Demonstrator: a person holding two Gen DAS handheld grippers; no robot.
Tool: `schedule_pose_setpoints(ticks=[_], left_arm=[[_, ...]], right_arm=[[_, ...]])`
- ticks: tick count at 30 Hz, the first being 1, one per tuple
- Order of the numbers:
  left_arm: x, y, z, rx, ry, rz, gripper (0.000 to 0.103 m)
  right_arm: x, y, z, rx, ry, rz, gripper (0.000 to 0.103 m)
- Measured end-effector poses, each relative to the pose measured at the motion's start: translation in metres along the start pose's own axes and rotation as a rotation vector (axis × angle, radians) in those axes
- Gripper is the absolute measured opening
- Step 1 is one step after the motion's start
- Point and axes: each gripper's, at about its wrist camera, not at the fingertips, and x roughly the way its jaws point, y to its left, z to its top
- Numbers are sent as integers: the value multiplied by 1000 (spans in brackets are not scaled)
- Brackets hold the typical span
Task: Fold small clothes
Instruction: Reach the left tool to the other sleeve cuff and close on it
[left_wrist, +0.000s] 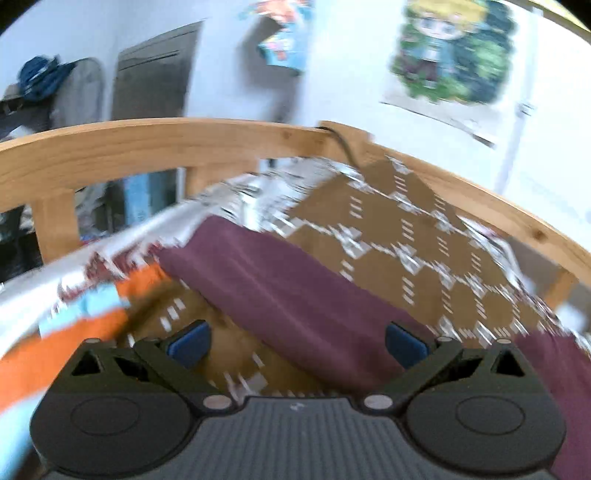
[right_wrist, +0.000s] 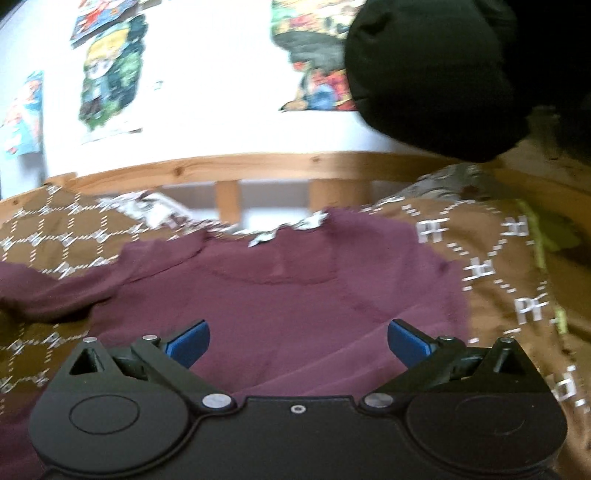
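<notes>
A: Starting with the left wrist view: report the left claw (left_wrist: 297, 341).

B: Jaws stand wide apart. The blue pads (left_wrist: 188, 345) are clear of any fabric; nothing is between them.

A: Garment condition?

B: The maroon garment (left_wrist: 295, 295) lies on a brown bedspread (left_wrist: 406, 236) with a white hexagon print. It runs as a long band from upper left toward lower right, with lengthwise creases. The picture is motion-blurred, so I cannot tell which part of the garment this is.

A: Other items in that view?

B: An orange and light-blue cloth (left_wrist: 92, 317) lies on the bed to the left of the garment, near its upper end. A wooden bed rail (left_wrist: 166, 144) runs behind, with a cartoon poster (left_wrist: 450, 55) on the wall.

A: Now the right wrist view.

B: The right claw (right_wrist: 299, 341) is spread wide, holding nothing; it sits above the garment's near portion.

A: Garment layout there?

B: The maroon garment (right_wrist: 277, 291) lies spread mostly flat on the bedspread (right_wrist: 517, 280), its rounded neckline toward the bed rail (right_wrist: 258, 162). One sleeve reaches out to the left. A diagonal fold line crosses the near right part. The fabric is plain, without print.

A: Anything else?

B: A dark, unidentifiable shape (right_wrist: 436, 74) fills the upper right.
</notes>
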Motion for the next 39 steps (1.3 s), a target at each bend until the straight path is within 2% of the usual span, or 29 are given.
schedule_pose_setpoints(ticks=[2, 6, 7, 8, 9, 11, 14, 16, 18, 21, 24, 26, 28, 33, 37, 39], left_arm=[[12, 10, 11, -60, 20, 8, 101], [21, 22, 20, -161, 29, 32, 85], [21, 23, 20, -170, 25, 48, 76], [22, 24, 19, -171, 18, 70, 71], [22, 24, 17, -170, 11, 89, 58], [21, 25, 14, -174, -8, 109, 23], [16, 30, 14, -215, -53, 59, 9], [6, 29, 14, -217, -113, 20, 8], [-8, 21, 12, -171, -184, -16, 7], [-31, 4, 9, -84, -291, -124, 7], [-54, -15, 12, -15, -381, -277, 7], [-69, -30, 13, 31, -422, -391, 7], [-82, -44, 13, 62, -425, -512, 7], [-106, -86, 2, 165, -360, -833, 7], [-108, -123, -25, 224, -141, -1091, 7], [-109, -137, -44, 285, -75, -1145, 7]], right_arm=[[1, 17, -3, -45, 24, 10, 102], [-5, 42, -10, -107, 26, 50, 102], [-7, 47, -12, -120, 27, 55, 102], [-8, 50, -15, -128, 31, 60, 102], [-8, 54, -17, -133, 40, 69, 102], [-8, 60, -23, -151, 66, 93, 102], [-9, 66, -29, -177, 88, 107, 102], [-11, 69, -31, -189, 85, 111, 102], [-12, 70, -32, -188, 76, 113, 102], [-14, 69, -31, -172, 64, 118, 102], [-18, 70, -25, -173, 52, 105, 102], [-21, 68, -20, -171, 32, 100, 102], [-23, 66, -13, -174, 15, 84, 102], [-38, 53, 9, -207, -70, -54, 102], [-49, 30, 20, -210, -109, -153, 102], [-52, 17, 21, -211, -101, -200, 102]])
